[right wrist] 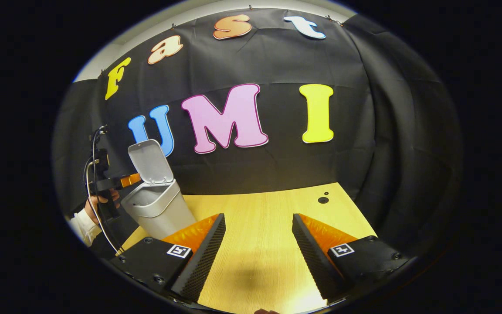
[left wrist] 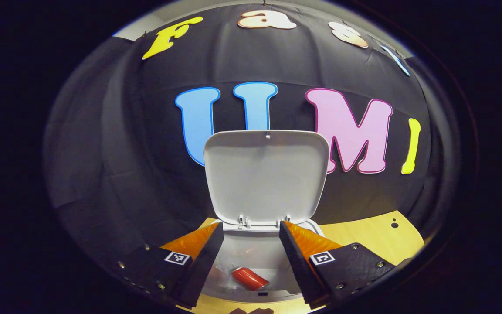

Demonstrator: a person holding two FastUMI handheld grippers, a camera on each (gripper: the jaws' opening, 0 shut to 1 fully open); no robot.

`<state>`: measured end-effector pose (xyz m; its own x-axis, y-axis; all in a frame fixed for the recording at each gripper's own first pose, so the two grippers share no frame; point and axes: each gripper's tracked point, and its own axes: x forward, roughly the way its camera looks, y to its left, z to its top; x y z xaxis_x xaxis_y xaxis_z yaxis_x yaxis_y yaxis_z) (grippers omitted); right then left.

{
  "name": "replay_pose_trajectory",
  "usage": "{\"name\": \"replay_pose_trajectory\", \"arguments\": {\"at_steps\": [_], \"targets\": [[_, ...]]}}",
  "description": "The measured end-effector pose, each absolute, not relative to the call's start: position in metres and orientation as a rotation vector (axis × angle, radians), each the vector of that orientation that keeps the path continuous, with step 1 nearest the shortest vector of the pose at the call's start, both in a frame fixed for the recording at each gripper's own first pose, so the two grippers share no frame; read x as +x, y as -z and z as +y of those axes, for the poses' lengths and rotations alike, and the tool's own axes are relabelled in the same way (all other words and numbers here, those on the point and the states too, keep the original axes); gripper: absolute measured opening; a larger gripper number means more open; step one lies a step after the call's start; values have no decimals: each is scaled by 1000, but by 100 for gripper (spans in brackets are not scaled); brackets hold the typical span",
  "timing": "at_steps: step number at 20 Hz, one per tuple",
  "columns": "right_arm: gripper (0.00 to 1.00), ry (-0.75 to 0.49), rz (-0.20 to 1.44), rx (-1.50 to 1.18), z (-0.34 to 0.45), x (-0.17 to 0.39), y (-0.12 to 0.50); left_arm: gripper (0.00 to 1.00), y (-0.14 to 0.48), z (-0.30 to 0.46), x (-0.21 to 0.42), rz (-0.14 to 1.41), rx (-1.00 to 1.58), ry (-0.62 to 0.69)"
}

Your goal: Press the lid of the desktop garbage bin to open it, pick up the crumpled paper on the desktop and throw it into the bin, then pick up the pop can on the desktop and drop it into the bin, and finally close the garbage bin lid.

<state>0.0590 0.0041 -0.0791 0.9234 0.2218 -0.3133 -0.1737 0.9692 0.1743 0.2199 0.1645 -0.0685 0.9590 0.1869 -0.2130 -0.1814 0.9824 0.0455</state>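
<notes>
In the left gripper view, the small white plastic desktop bin (left wrist: pixel 259 257) sits at six o'clock with its rounded white hinged lid (left wrist: pixel 266 174) standing upright and open above it at the centre. Inside the bin, a red pop can (left wrist: pixel 249 278) lies on its side low in the well, with a pale, glossy shape just to its left that is too blurred to tell as the crumpled paper. The left gripper (left wrist: pixel 251 231) hangs directly over the bin's mouth with its two fingers spread wide, gripping nothing, one to each side of the opening. In the right gripper view, the same bin (right wrist: pixel 157 207) stands at nine o'clock on the light wooden tabletop (right wrist: pixel 268 226), lid (right wrist: pixel 150 160) tipped back, and the left gripper (right wrist: pixel 124 179) reaches over its rim from the left, held by a hand (right wrist: pixel 96 203) in a white sleeve (right wrist: pixel 83 226) with a cable trailing down. The right gripper (right wrist: pixel 257 220) rests at six o'clock, well apart from the bin, its fingers parted over bare wood and holding nothing. Two small dark round holes (right wrist: pixel 323 199) mark the tabletop at about three o'clock. Each finger mount carries a small square black-and-white marker; no readable writing shows on bin or can.
</notes>
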Motion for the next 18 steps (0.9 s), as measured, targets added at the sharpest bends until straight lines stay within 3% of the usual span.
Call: {"name": "replay_pose_trajectory", "arguments": {"at_steps": [7, 9, 12, 14, 18], "targets": [[99, -199, 349, 167, 2, 64, 86, 84, -10, 168, 234, 67, 3, -191], [99, -204, 351, 172, 3, 66, 88, 69, -30, 176, 246, 44, -37, -197], [99, -213, 355, 175, 4, 68, 91, 28, -67, 190, 260, -25, 11, -192], [99, -215, 351, 180, 3, 69, 90, 13, -81, 185, 270, -43, 23, -161], [99, -210, 342, 177, 0, 70, 89, 8, -95, 181, 296, -62, 110, -116]]}}
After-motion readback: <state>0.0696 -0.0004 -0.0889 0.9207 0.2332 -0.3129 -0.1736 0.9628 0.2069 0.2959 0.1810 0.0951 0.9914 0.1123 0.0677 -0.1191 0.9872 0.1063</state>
